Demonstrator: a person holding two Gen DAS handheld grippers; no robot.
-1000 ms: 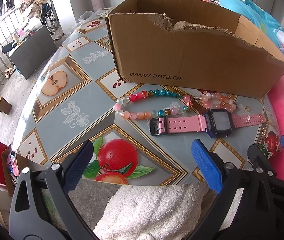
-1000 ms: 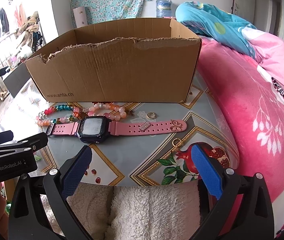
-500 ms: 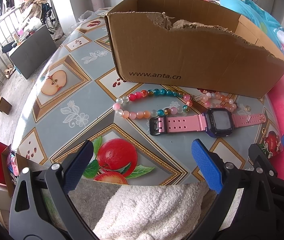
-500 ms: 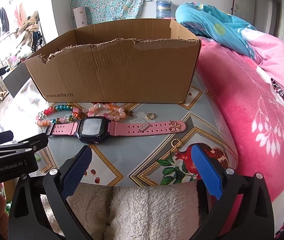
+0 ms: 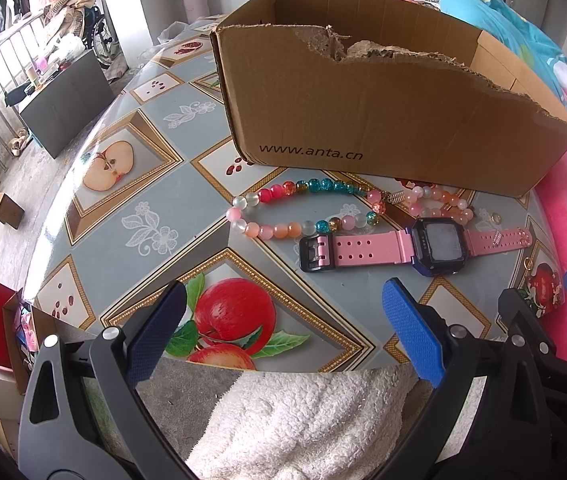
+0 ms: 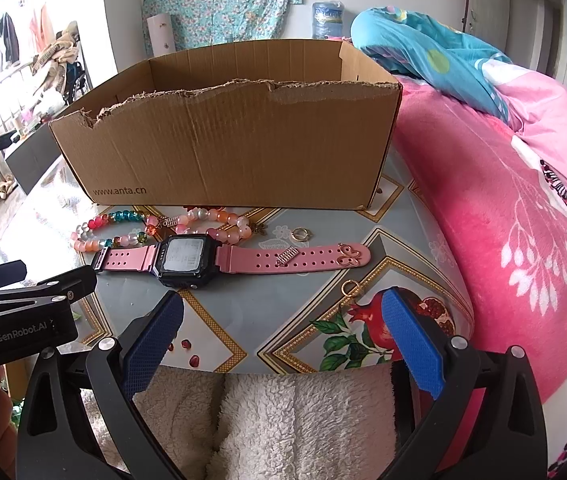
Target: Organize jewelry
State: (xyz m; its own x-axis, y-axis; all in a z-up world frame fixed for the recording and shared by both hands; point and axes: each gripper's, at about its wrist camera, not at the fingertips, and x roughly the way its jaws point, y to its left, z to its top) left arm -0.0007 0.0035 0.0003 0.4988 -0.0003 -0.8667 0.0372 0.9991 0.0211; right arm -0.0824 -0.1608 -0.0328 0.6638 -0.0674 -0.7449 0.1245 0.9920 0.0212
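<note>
our left gripper [image 5: 283, 326] stood wide open with nothing between its ribbed blue pads [image 5: 411, 336], hovering at the near edge of the table [image 5: 155, 196] over a printed red apple. our right gripper [image 6: 279, 330] was spread just as wide and also held nothing, its textured pads [image 6: 413, 344] above a printed pomegranate; neither touched any jewelry.

just beyond both lay the pink watch [image 6: 219, 258], flat on the glossy tablecloth, its rubbery perforated strap stretched out either side of a dark square case. a small gold bar charm and a butterfly charm [image 6: 349, 255] sat on the strap's long end. behind the watch, touching its case, curled the beaded bracelet [image 5: 303, 208], round glassy beads in pink, peach, teal and clear, and a second strand of pink and orange beads [image 6: 219, 220] beside it. a small gold ring [image 6: 301, 235] lay near the strap on the box side, and a thin gold hoop [image 6: 351, 288] on our side.

behind all of it stood the open cardboard box [image 6: 235, 148], corrugated, its front rim torn ragged, printed www.anta.cn. a pink floral blanket [image 6: 523, 220] bordered the table on the right, and white fleecy fabric [image 6: 291, 420] lay beneath our grippers.
</note>
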